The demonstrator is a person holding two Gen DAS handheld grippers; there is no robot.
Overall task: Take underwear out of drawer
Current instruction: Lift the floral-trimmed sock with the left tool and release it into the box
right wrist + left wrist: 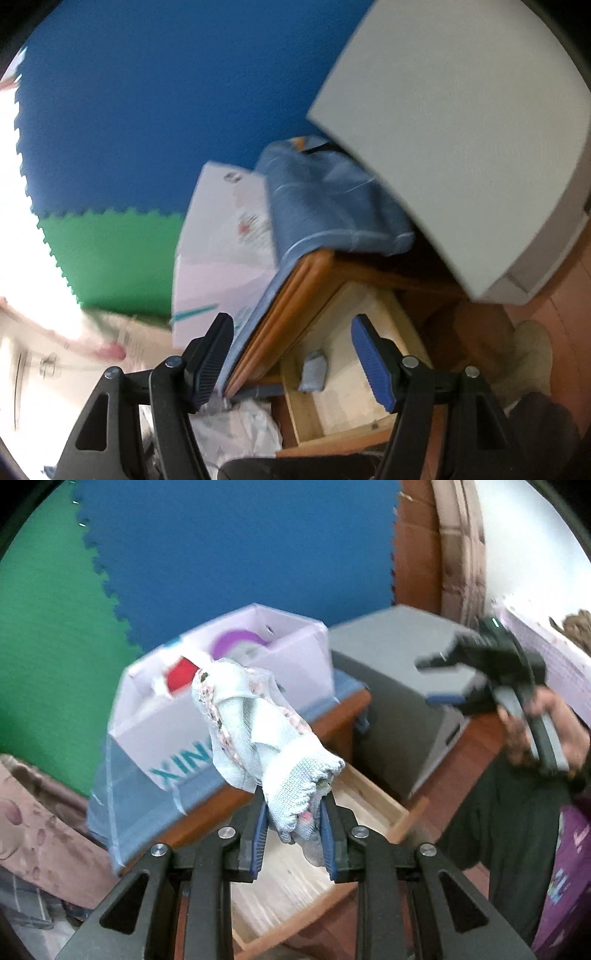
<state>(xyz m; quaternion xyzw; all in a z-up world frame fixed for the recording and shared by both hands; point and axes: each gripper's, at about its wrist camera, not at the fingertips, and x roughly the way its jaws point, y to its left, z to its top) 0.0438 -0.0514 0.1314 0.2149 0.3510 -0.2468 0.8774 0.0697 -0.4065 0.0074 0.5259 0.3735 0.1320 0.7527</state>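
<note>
My left gripper [295, 823] clamps pale, lacy underwear [266, 734], lifted above the open wooden drawer [295, 882]. A small grey-blue bundle [313, 374], perhaps another garment, lies inside the drawer. My right gripper [291, 363] hangs spread, holding nothing.

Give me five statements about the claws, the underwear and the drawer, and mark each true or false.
1. The left claw is shut on the underwear. True.
2. The right claw holds a sock. False: its jaws stand open with nothing between them.
3. The drawer is shut. False: it is pulled out.
4. A small grey-blue item lies in the drawer. True.
5. The lilac box sits inside the drawer. False: it stands on the cabinet top.
</note>
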